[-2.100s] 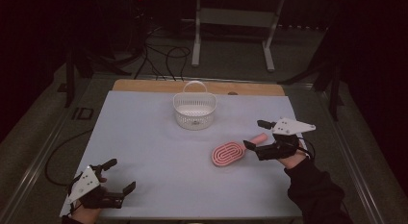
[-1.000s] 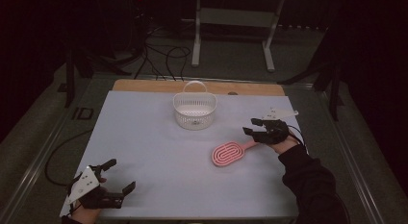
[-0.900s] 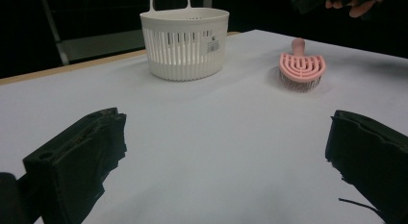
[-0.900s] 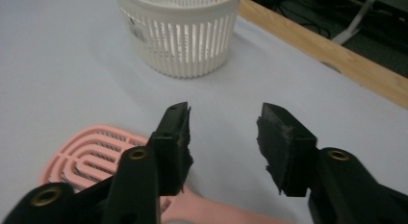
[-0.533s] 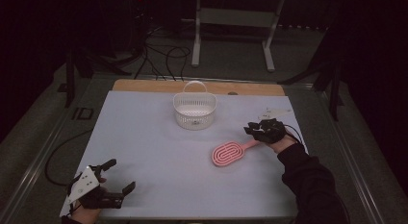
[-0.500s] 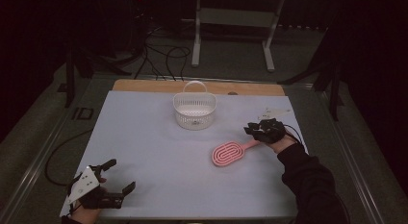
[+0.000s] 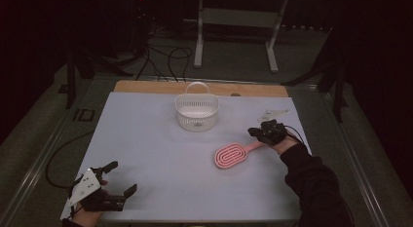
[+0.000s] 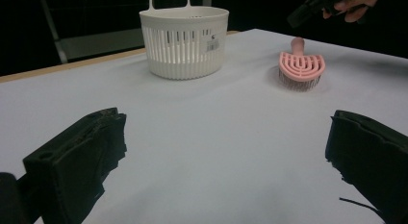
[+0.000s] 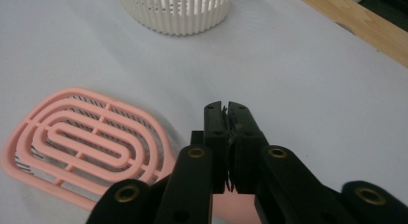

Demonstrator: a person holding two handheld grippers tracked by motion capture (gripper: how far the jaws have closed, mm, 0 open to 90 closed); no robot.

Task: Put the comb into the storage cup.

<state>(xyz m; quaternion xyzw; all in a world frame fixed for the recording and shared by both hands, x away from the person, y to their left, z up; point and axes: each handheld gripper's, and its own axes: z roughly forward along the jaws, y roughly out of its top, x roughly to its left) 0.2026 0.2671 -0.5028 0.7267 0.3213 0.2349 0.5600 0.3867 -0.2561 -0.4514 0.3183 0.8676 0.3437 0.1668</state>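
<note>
While jaws close, right gripper [image 9: 226,113] above hairbrush [image 9: 91,140] handle

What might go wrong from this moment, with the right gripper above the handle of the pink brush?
The right gripper has its jaws shut with nothing between them, just above the handle of the pink plastic hairbrush. Coming down shut, it would likely push the handle, not grasp it. Lifted by the handle end, the wide head may sag or twist.
</note>
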